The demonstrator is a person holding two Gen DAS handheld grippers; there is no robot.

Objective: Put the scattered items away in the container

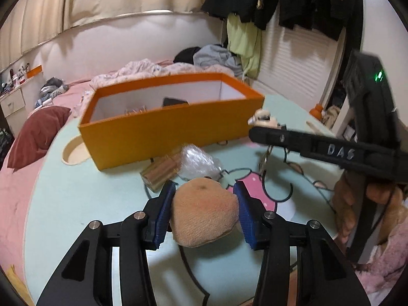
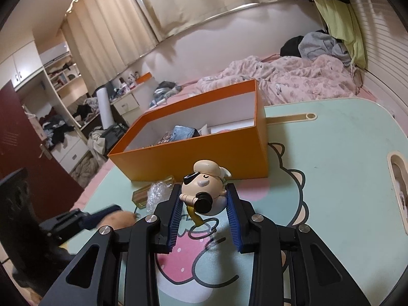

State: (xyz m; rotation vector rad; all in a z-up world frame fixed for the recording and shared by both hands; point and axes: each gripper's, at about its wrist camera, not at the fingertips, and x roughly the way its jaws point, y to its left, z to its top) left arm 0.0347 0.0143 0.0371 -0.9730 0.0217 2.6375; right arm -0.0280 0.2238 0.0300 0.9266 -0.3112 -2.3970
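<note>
A tan plush toy (image 1: 204, 216) sits between the blue pads of my left gripper (image 1: 204, 191), which is shut on it, just above the mint-green table (image 1: 76, 204). My right gripper (image 2: 203, 191) is shut on a cartoon figurine (image 2: 204, 186) with sunglasses and a white cap; a keychain hangs under it. In the left wrist view the right gripper's black finger (image 1: 306, 145) reaches in from the right with the figurine (image 1: 262, 117) at its tip. The open orange box (image 1: 165, 130) (image 2: 204, 158) stands just beyond both grippers, with a blue pouch (image 2: 183, 132) and other small items inside.
A crumpled piece of clear plastic (image 1: 199, 163) (image 2: 158, 193) and a small amber glass bottle (image 1: 160, 173) (image 2: 141, 196) lie on the table before the box. The table has a round cup hole (image 1: 74, 153) and a slot (image 2: 397, 178). A bed with a red pillow (image 1: 38, 137) lies beyond.
</note>
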